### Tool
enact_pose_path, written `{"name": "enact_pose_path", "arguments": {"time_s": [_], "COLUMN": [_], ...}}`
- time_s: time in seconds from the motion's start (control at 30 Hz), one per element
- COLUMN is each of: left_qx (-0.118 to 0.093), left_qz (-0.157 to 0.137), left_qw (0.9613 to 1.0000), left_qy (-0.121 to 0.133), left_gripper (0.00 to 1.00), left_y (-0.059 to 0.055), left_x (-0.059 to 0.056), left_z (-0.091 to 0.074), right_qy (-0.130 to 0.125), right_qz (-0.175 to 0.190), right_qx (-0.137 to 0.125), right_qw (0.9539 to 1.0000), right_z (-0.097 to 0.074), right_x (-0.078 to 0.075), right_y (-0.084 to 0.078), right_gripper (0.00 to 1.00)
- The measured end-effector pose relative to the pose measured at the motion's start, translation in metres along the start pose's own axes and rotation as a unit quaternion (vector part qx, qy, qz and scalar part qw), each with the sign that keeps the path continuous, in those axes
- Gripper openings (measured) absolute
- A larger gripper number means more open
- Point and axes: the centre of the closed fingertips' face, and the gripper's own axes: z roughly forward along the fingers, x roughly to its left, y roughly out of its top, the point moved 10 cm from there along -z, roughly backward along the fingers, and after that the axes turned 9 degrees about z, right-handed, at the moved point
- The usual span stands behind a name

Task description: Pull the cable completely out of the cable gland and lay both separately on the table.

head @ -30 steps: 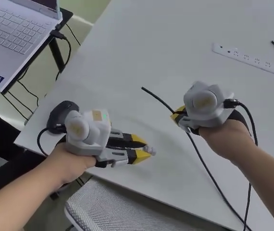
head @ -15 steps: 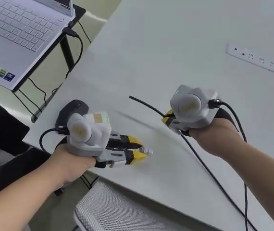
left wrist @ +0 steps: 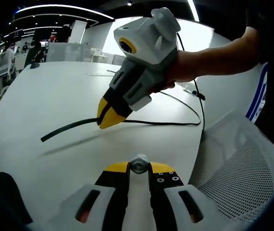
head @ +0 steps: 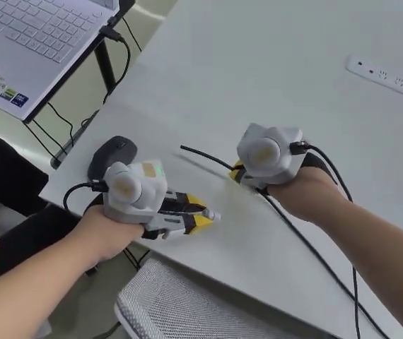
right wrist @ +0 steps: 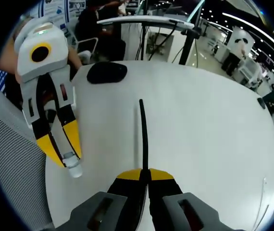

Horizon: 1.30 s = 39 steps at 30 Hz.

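Although two stickers sat on the palm rest of the laptop (head: 32, 35) beyond the bench's left edge, their print was too small to read, and the white power strip (head: 389, 79) near the far right edge carried no legible marking either. The bench (head: 258, 63) was smooth, matte and white, with a rounded near-left corner where a dark oval mouse (head: 109, 157) lay.

Just inside the near edge, the left gripper (head: 207, 218), with its yellow-tipped black jaws, was clamped on the cable gland (left wrist: 139, 163), a small, pale, round piece held off the surface. Beside it and apart, the right gripper (head: 237, 173) was pinched tight on the cable (head: 201, 157), a thin black cord. Its free end stuck out straight toward the bench's left side, raised enough to cast a shadow below it. The rest of the cord trailed back across the bench toward the near edge on the right. Cable and gland did not touch.

Beyond both grippers the bench lay wide and bare up to the power strip. A grey mesh chair (head: 187, 311) stood under the near edge.
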Motion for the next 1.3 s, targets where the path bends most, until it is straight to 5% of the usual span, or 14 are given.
{"name": "enact_pose_path", "arguments": {"time_s": [0.27, 0.77, 1.3], "left_qx": [0.006, 0.009, 0.039], "left_qz": [-0.001, 0.007, 0.04], "left_qw": [0.9999, 0.9998, 0.9983], "left_qy": [0.01, 0.016, 0.018], "left_gripper": [0.15, 0.16, 0.16], "left_y": [-0.0095, -0.0091, -0.0102], "left_x": [0.0029, 0.001, -0.0002], "left_z": [0.003, 0.0003, 0.0006], "right_qy": [0.002, 0.006, 0.0], "right_qz": [-0.005, 0.003, -0.014], "right_qx": [0.002, -0.002, 0.002], "right_qw": [1.0, 1.0, 0.9999], "right_z": [0.0042, 0.0091, 0.0085], "right_x": [0.0025, 0.0061, 0.0085], "right_y": [-0.0012, -0.0043, -0.0035], "right_gripper": [0.0, 0.0, 0.0]}}
